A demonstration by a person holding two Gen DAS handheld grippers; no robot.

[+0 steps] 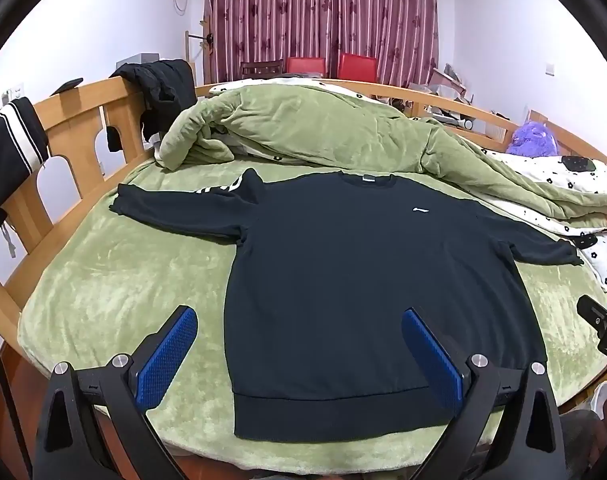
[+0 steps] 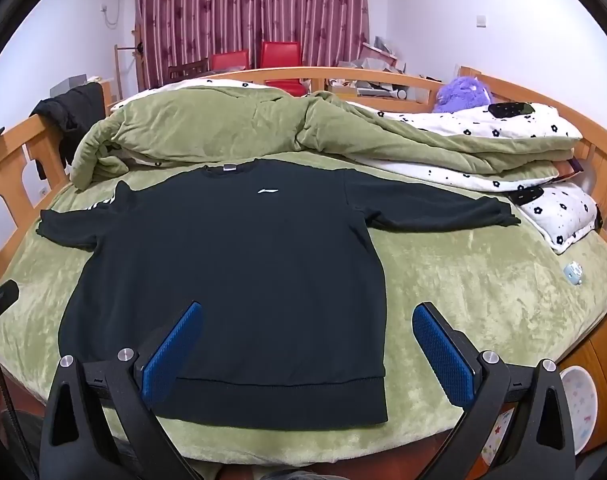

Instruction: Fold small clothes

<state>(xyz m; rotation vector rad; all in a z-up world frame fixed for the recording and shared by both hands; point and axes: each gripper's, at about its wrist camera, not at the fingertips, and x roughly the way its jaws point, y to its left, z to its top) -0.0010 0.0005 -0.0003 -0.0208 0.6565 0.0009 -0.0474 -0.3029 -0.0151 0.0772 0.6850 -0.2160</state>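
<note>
A black long-sleeved sweatshirt [image 1: 343, 264] [image 2: 231, 272] lies flat, front up, on the green bed cover [image 1: 115, 276] [image 2: 475, 308], sleeves spread to both sides, hem toward me. A small white logo marks its chest. My left gripper [image 1: 299, 320] hovers wide open above the hem's left part, its blue pads [image 1: 163, 360] holding nothing. My right gripper [image 2: 307, 316] hangs wide open over the hem's right corner, also holding nothing. The right gripper's tip [image 1: 599, 320] shows at the right edge of the left wrist view.
A rumpled green quilt [image 1: 303, 128] [image 2: 223, 128] and a flowered white pillow [image 2: 559, 216] lie behind the sweatshirt. Wooden bed rails [image 1: 83, 120] carry dark clothes [image 1: 163, 88]. A purple plush toy [image 2: 463, 94] sits back right. A small pale object [image 2: 573, 272] rests on the cover.
</note>
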